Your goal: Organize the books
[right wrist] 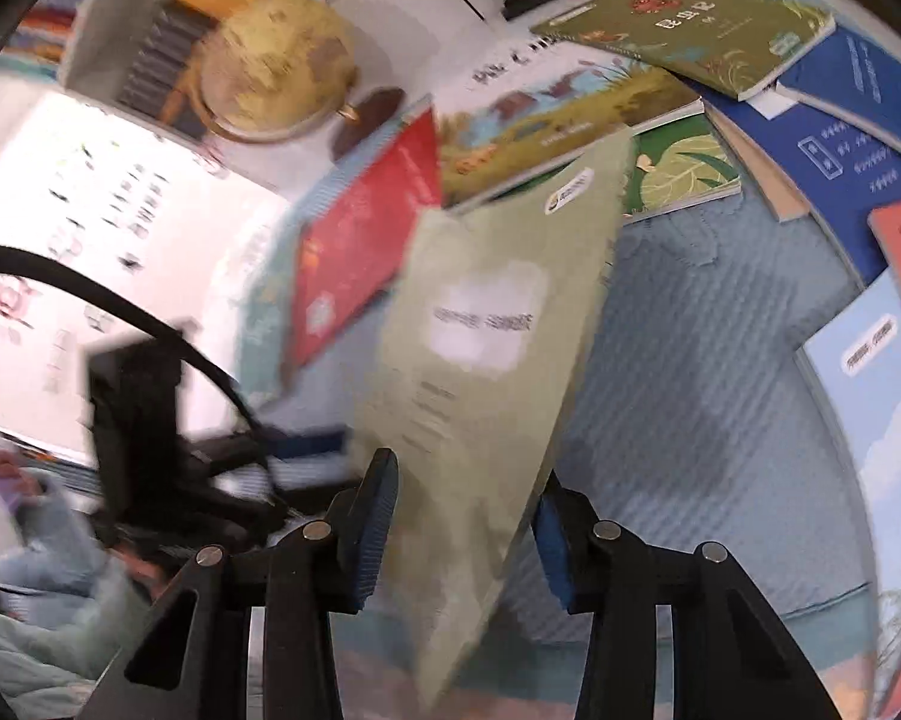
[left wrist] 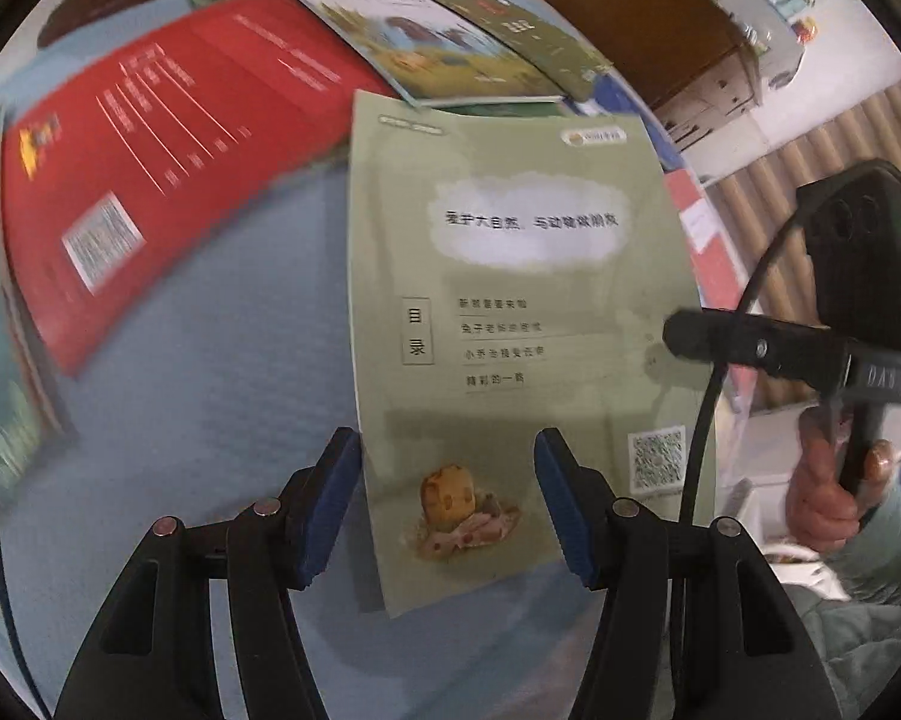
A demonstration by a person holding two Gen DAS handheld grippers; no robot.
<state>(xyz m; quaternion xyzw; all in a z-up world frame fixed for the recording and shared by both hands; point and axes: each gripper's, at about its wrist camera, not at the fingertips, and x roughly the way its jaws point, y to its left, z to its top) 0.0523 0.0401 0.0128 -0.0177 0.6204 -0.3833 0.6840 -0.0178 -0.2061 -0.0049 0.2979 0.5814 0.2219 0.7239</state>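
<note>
Books lie scattered over the blue table; your right tool (right wrist: 462,531) pinches the pale green booklet (right wrist: 486,360) clear of the cloth, while your left tool (left wrist: 447,498) stands spread around its lower edge. Close squarely before passing, then lay it beside the red book (left wrist: 150,162).

My grippers' black plastic arms carry ribbed blue rubbery pads (left wrist: 330,504) and shiny metal pins. The pale green booklet (left wrist: 522,312) is matt paper; the blue tablecloth (right wrist: 690,360) looks ribbed and woven.
</note>
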